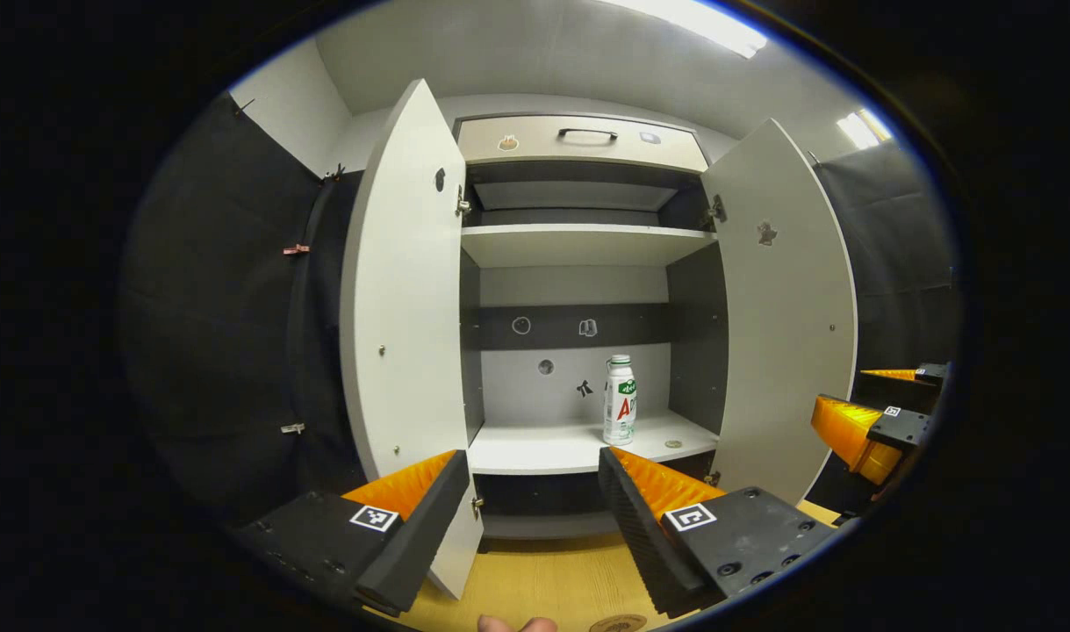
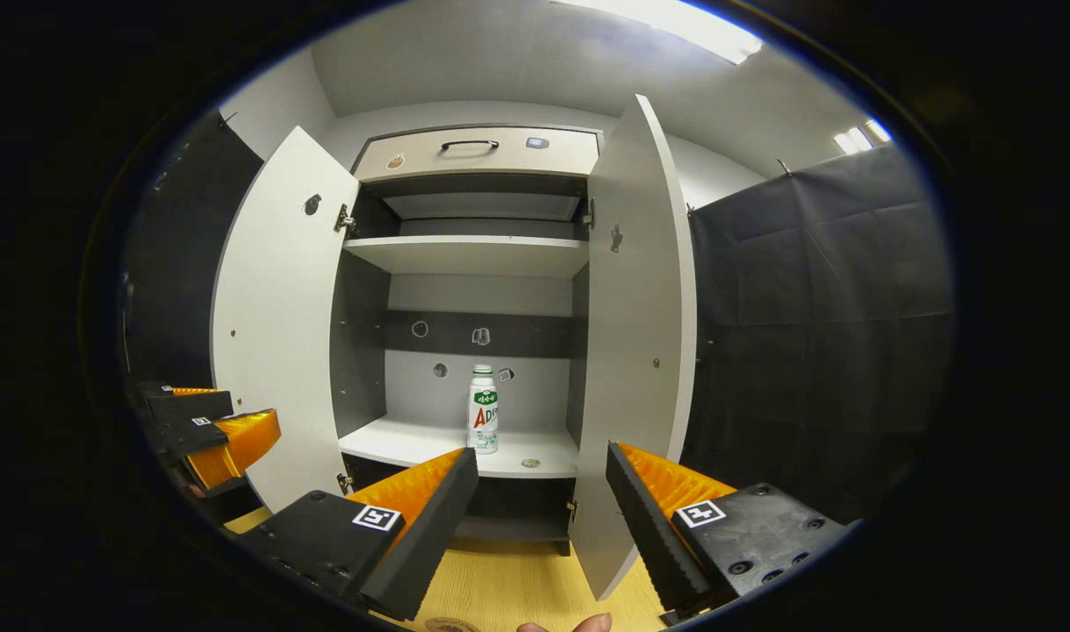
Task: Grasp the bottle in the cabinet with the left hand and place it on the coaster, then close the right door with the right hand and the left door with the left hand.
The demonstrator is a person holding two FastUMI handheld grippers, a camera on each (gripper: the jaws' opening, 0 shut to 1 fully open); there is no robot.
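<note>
The cabinet (image 1: 578,290) stands with both doors swung wide, left door (image 1: 403,290) and right door (image 1: 785,298), and on its lower shelf (image 1: 552,443), toward the right side, the bottle (image 1: 620,400) stands upright. It looks a small, light plastic thing, smooth and likely a bit slippery, so I'd pinch it around the middle of the body rather than the cap. The left gripper (image 1: 530,509) hangs well short of it, fingers spread wide and holding nothing. The right gripper (image 2: 539,518) is likewise spread and empty
</note>
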